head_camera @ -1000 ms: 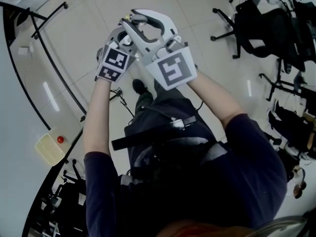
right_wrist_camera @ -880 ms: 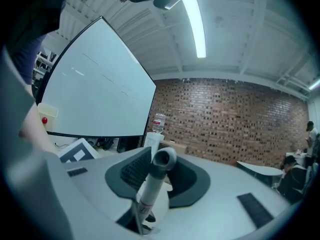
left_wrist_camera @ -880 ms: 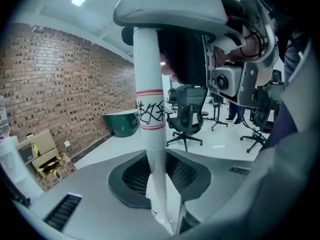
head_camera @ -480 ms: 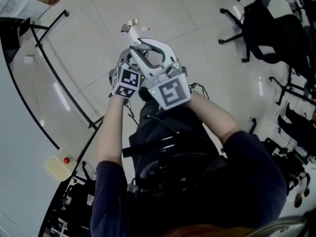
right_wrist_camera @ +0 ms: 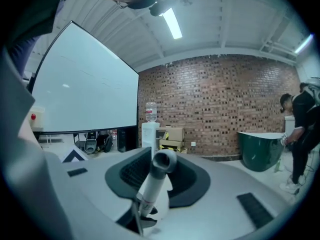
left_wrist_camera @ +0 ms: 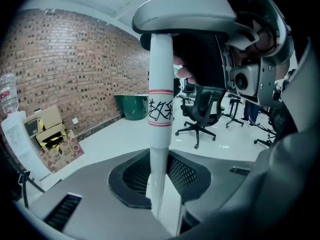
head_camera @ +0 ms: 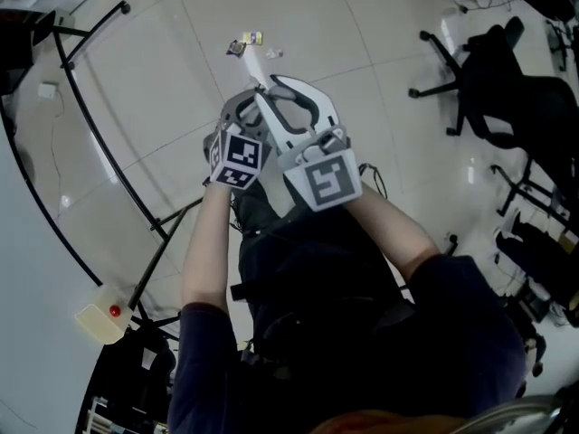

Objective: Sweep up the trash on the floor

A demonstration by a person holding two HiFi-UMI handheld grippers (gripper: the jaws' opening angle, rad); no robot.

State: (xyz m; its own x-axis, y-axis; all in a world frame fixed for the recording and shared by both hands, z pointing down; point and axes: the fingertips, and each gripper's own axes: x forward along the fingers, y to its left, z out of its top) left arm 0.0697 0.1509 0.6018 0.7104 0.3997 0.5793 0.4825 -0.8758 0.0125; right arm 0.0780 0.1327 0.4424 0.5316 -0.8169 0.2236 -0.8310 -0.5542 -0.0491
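The room is lit brightly and evenly by a ceiling strip (right_wrist_camera: 172,23). Pale glare streaks are seen on the glossy floor (head_camera: 380,98). Both gripper views are bent and darkened at the edges, and the nearest parts are blurred.

A white pole (left_wrist_camera: 160,69) with red bands slants down toward the far floor (head_camera: 181,80), where small trash scraps (head_camera: 244,42), possibly wrappers, lie clustered.

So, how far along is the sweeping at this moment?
Done: nothing visible; the trash lies loose on the floor. In hand: the left gripper and the right gripper both clamp the white handle, which points toward the trash. Left: all of the sweeping.
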